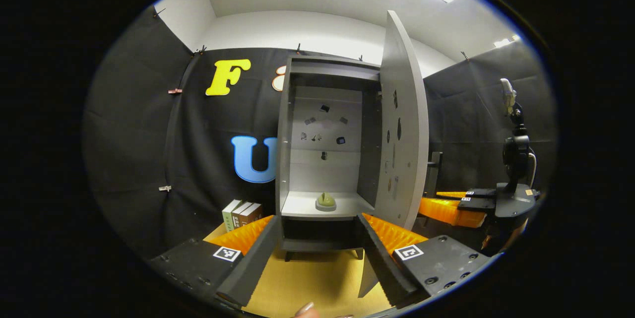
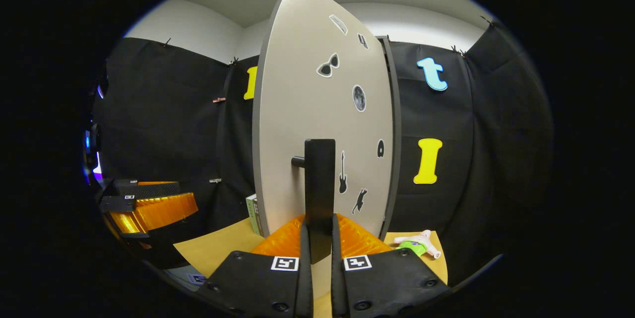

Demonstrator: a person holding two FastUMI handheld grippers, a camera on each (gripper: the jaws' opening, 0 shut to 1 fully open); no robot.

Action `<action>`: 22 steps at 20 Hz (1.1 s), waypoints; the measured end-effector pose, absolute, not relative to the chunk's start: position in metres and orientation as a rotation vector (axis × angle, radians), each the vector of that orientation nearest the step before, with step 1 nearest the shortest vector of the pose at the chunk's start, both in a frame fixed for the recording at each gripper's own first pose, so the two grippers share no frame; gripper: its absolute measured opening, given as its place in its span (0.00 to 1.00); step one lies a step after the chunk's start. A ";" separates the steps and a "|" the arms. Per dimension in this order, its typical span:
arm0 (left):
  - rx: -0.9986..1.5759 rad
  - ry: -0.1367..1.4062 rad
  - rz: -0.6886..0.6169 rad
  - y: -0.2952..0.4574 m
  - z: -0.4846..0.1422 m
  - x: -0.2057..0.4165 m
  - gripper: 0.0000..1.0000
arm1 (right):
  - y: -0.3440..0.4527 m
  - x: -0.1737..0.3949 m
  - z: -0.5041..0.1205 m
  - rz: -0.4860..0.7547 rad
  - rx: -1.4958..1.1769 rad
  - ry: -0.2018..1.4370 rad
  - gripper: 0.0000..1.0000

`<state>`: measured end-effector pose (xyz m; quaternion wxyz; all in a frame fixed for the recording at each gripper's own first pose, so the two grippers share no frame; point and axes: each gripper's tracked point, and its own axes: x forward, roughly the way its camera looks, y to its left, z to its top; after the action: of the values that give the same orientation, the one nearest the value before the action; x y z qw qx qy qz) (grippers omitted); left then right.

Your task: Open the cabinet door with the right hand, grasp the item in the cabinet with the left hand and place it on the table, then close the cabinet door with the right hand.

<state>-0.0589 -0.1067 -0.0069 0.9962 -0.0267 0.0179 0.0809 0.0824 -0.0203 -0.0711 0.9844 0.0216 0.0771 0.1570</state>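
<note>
- One cabinet (image 1: 327, 159), with one open door (image 1: 402, 124) bearing one handle (image 2: 319, 194)
- One green item (image 1: 326, 201) on the cabinet shelf
- Three boxes (image 1: 241, 214) at the table's (image 1: 307, 278) back left edge
- One toy figure (image 2: 417, 244) at the table's right edge
- Two grippers, the left gripper (image 1: 317, 253) and the right gripper (image 2: 320, 253)

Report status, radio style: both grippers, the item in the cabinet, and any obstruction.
Right gripper shut on door handle, cabinet door open. Left gripper open, short of the cabinet. Item on the shelf, untouched. Path looks unobstructed.
</note>
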 end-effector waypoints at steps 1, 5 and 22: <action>-0.049 0.037 0.161 -0.110 -0.008 -0.059 0.97 | -0.024 0.082 -0.071 0.310 0.041 0.154 0.18; -0.065 0.051 0.152 -0.124 -0.011 -0.055 0.96 | -0.035 0.080 -0.071 0.302 0.051 0.159 0.18; -0.060 0.061 0.102 -0.149 -0.009 -0.032 0.97 | -0.072 0.082 -0.072 0.198 0.093 0.156 0.16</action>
<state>-0.0322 -0.1485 -0.0086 0.9978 -0.0299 0.0307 0.0512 0.0818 -0.0716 -0.0723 0.9910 0.0462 0.0779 0.0985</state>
